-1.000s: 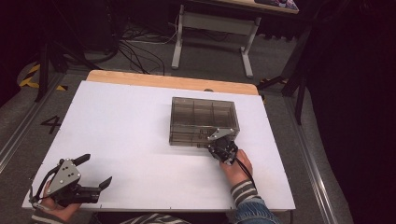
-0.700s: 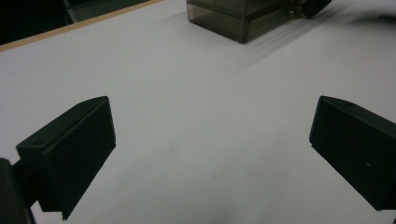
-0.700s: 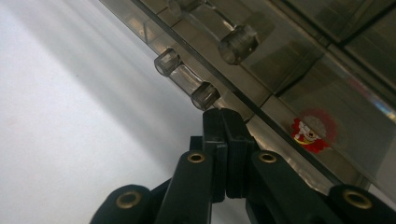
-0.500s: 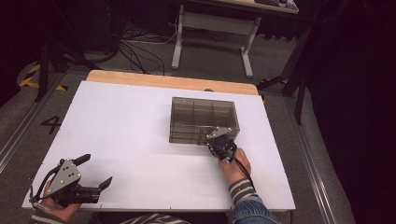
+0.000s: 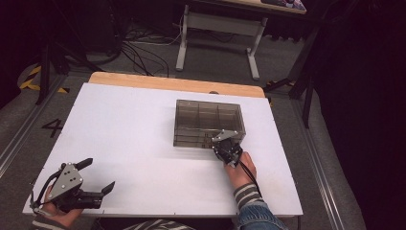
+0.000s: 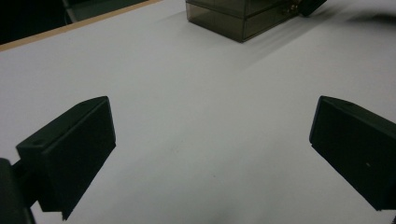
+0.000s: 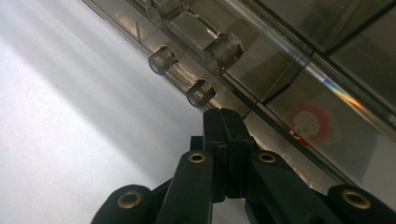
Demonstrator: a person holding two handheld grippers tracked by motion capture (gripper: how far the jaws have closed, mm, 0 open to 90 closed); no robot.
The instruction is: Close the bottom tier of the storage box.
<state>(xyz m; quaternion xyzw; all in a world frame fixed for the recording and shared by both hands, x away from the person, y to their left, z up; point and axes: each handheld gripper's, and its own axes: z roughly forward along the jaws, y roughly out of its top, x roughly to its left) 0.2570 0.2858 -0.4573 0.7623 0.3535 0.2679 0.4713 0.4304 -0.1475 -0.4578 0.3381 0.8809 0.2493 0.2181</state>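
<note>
Two grippers at a white table (image 5: 143,124). Left to right:

Left gripper (image 5: 100,175) sits at the near left corner of the table, held in a hand (image 5: 57,211) low over the surface. Grey plate on top. Jaws stand wide apart, nothing between them. In the left gripper view the two black jaws frame bare white tabletop, and the box (image 6: 238,16) lies well beyond them at the top edge, its shadow falling toward the camera.

Middle of the table: bare white board, with a wooden strip (image 5: 172,84) along the far edge.

Box (image 5: 208,122), smoky clear plastic, right of centre and toward the far side. Dividers inside split it into compartments. It lies flat, lid down as far as the high view tells.

Right gripper (image 5: 224,146) is at the box's near right corner, tips against the front wall. A hand (image 5: 239,167) holds it from the near side, striped cuff (image 5: 246,194) behind, cable trailing over the wrist. Jaws pressed together, closed. In the right gripper view the closed tips (image 7: 224,116) meet the box's edge just beside a clear hinge knuckle (image 7: 201,93); whether anything thin is pinched between the tips I cannot tell. A second knuckle (image 7: 224,49) sits further along the same edge. Through the clear wall, a blurred red and white round mark (image 7: 308,123) shows; what it is, unclear.

Beyond the table: grey floor, cables (image 5: 139,48), and a white desk frame (image 5: 215,28).
</note>
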